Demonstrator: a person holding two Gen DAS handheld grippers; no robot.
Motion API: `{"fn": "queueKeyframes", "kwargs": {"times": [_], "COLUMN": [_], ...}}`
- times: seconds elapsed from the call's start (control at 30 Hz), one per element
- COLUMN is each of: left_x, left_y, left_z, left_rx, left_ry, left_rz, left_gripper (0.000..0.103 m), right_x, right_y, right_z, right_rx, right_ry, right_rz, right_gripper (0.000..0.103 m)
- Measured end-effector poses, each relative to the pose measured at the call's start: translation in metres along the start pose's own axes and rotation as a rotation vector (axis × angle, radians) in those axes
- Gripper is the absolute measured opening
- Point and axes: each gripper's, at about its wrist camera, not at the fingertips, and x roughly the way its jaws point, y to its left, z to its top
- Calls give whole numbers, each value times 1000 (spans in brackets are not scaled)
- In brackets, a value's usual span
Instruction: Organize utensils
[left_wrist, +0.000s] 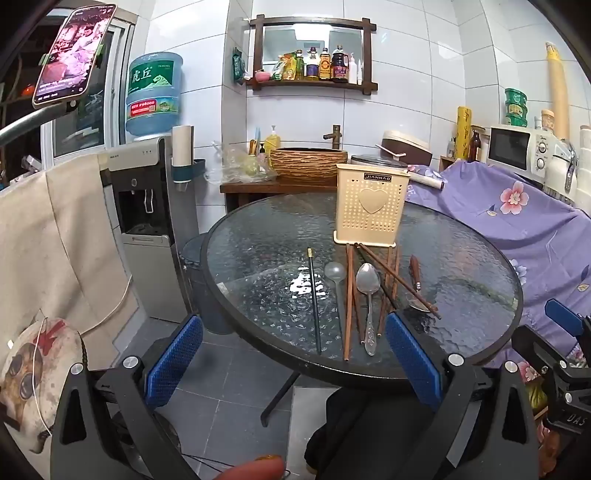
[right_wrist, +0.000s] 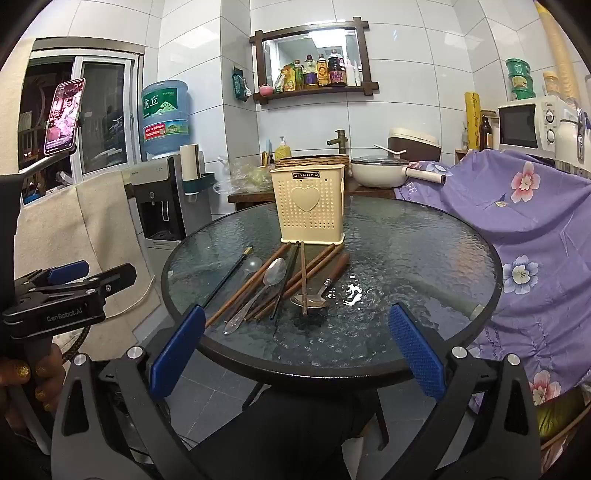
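A cream perforated utensil holder (left_wrist: 371, 205) (right_wrist: 310, 206) stands upright on the round glass table (left_wrist: 258, 236) (right_wrist: 406, 251). In front of it lie loose utensils: a black chopstick (left_wrist: 314, 302) (right_wrist: 229, 277), a clear plastic spoon (left_wrist: 335, 271), a metal spoon (left_wrist: 367, 284) (right_wrist: 275, 273), several wooden chopsticks (left_wrist: 349, 314) (right_wrist: 314, 264) and a wooden-handled spoon (left_wrist: 415, 273) (right_wrist: 325, 291). My left gripper (left_wrist: 293, 358) hovers open at the table's near edge, holding nothing. My right gripper (right_wrist: 297, 350) is likewise open and empty, short of the pile.
A water dispenser (left_wrist: 147, 206) and a cloth-draped chair (left_wrist: 55, 240) stand left of the table. A purple floral cloth (right_wrist: 535, 221) covers furniture on the right. Behind are a basin (left_wrist: 308, 162), a pot (right_wrist: 376, 170) and a microwave (right_wrist: 528, 125). A phone (left_wrist: 74, 51) hangs on a stand.
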Motion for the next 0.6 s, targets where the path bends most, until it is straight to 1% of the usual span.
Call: {"fn": "queueKeyframes", "kwargs": {"times": [0.6], "left_x": [-2], "left_y": [4], "left_z": [0], "left_rx": [2], "left_ry": [0], "left_rz": [12], "left_gripper": [97], "right_x": [1], "right_y": [-1], "right_z": [-2], "right_rx": [-6], "right_ry": [3], "right_rz": [0], "right_gripper": [98]}}
